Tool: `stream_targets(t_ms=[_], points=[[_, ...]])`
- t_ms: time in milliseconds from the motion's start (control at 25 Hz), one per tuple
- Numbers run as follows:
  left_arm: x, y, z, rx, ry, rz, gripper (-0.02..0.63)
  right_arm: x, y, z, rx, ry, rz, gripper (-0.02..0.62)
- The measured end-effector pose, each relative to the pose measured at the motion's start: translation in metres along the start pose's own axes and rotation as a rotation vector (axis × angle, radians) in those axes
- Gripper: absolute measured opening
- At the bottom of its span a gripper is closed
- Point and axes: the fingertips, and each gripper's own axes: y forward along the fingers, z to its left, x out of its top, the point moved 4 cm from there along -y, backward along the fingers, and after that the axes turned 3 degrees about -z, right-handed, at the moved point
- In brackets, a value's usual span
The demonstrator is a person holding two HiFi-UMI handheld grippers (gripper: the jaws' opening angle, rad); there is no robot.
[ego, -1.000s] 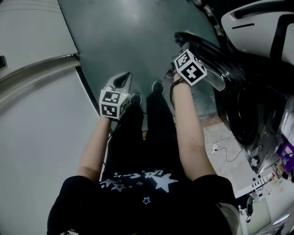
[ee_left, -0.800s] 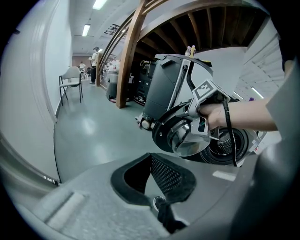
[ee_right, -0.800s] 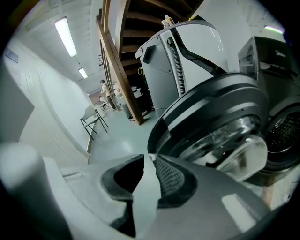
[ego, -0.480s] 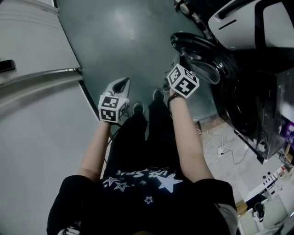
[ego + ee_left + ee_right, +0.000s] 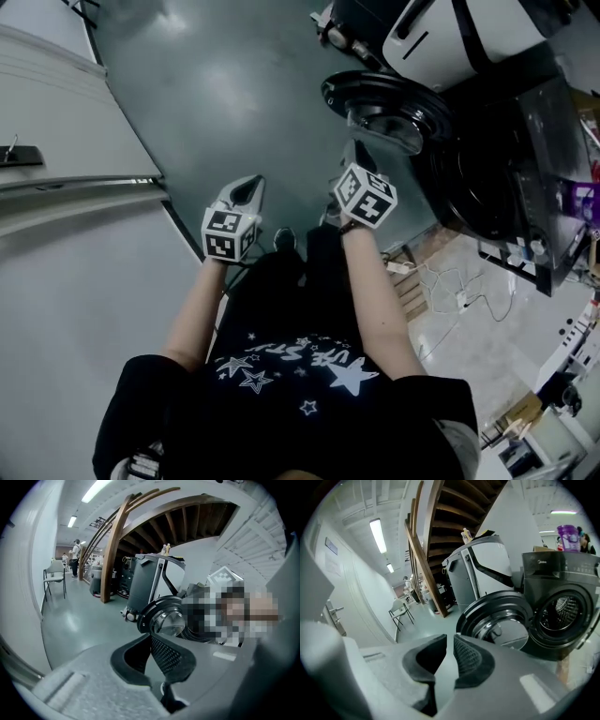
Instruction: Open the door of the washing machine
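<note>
The dark washing machine [image 5: 487, 178] stands at the right with its round door [image 5: 380, 103] swung wide open toward the floor space. In the right gripper view the door [image 5: 501, 620] hangs left of the bare drum opening [image 5: 562, 613]. My right gripper [image 5: 450, 641] is short of the door and clear of it; its jaws are closing with a narrow gap and nothing between them. My left gripper [image 5: 150, 637] hovers over the floor with its tips together and nothing in them, and the door [image 5: 164, 618] lies ahead of it. In the head view both marker cubes sit above the person's legs.
A white machine [image 5: 450, 37] stands beyond the washer. A pale wall panel with a handle [image 5: 75, 187] runs along the left. Cables [image 5: 450, 291] lie on the floor by the washer. A folding chair [image 5: 401, 611] and wooden stair beams [image 5: 426, 550] are farther off.
The right gripper has drawn back from the door's edge toward the person. Both grippers have risen a little. The head view has tipped up, showing more of the open door.
</note>
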Motion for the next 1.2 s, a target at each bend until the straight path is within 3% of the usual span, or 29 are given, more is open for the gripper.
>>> stream_targets(t_ms=[400,640,840,1200], points=[[0.009,-0.013,-0.027,-0.07,0.02,0.015,0.011,0.018,-0.063,-0.032,-0.039,-0.058,-0.022,0.012],[0.034,-0.011,-0.061,-0.107,0.087,0.0,0.011,0.035,-0.108,-0.069,-0.082,-0.075,-0.081,0.005],[0.043,-0.008,-0.105,-0.158,0.158,0.008,0.011,0.04,-0.153,-0.1,-0.094,-0.033,-0.132,0.005],[0.037,-0.021,-0.2,-0.234,0.194,-0.014,0.011,0.031,-0.234,-0.153,-0.089,0.011,-0.188,0.005]])
